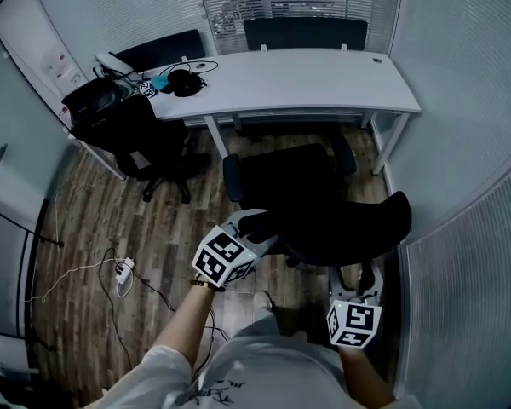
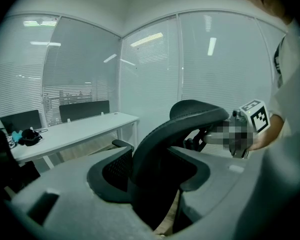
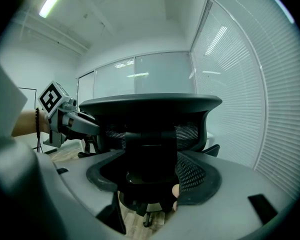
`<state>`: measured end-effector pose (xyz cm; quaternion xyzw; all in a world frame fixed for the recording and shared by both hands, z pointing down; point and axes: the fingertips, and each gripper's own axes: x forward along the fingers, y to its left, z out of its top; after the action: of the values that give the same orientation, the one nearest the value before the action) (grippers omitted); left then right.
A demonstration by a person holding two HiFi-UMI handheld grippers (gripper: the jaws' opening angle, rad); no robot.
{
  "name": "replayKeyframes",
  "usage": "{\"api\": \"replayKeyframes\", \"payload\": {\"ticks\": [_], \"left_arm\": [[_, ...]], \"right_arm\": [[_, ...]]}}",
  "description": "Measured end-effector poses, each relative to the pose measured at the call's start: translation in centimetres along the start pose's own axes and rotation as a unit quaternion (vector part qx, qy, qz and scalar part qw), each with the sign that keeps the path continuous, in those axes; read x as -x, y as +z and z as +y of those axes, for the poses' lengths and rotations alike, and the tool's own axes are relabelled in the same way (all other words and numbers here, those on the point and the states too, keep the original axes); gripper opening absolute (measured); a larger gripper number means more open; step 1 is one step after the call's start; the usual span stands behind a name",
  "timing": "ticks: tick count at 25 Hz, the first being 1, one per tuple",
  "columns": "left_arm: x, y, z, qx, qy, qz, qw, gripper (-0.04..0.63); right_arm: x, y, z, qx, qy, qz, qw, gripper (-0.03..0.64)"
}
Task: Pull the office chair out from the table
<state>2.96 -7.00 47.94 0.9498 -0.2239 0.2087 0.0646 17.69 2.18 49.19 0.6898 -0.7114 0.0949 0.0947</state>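
Office chair point(image 1: 311, 196) stands on the near side of the white surface point(image 1: 307, 79), seat out from under it. The left tool point(image 1: 257, 228) is clamped on the left edge of its back. The right tool point(image 1: 358, 276) is clamped on the back too.

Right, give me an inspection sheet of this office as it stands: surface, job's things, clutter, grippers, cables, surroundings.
Surface: white desk, mostly bare; wood floor.
Job's things: office chair stands out from under the desk, backrest toward the person.
Clutter: headphones and small items at the desk's left end; a second black chair beside that end.
Grippers: left gripper and right gripper are each closed on the office chair's backrest.
Cables: floor cable runs to a white plug block; another cable loops on the desk by the headphones.
Surroundings: glass walls with blinds; more chair backs behind the desk.
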Motion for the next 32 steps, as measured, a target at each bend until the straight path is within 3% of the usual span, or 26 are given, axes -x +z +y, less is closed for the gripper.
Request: {"api": "replayKeyframes", "payload": {"ticks": [14,32], "left_arm": [[1.4,-0.7,-5.2,0.000,-0.005,0.005,1.0000,0.210],[2.9,-1.9,-11.2,0.007,0.015,-0.006,0.9998,0.210]], "right_arm": [[5.5,-1.2,-0.6,0.005,0.002,0.001,1.000,0.268],[11.3,-3.1,-1.6,0.005,-0.001,0.001,1.000,0.268]]}}
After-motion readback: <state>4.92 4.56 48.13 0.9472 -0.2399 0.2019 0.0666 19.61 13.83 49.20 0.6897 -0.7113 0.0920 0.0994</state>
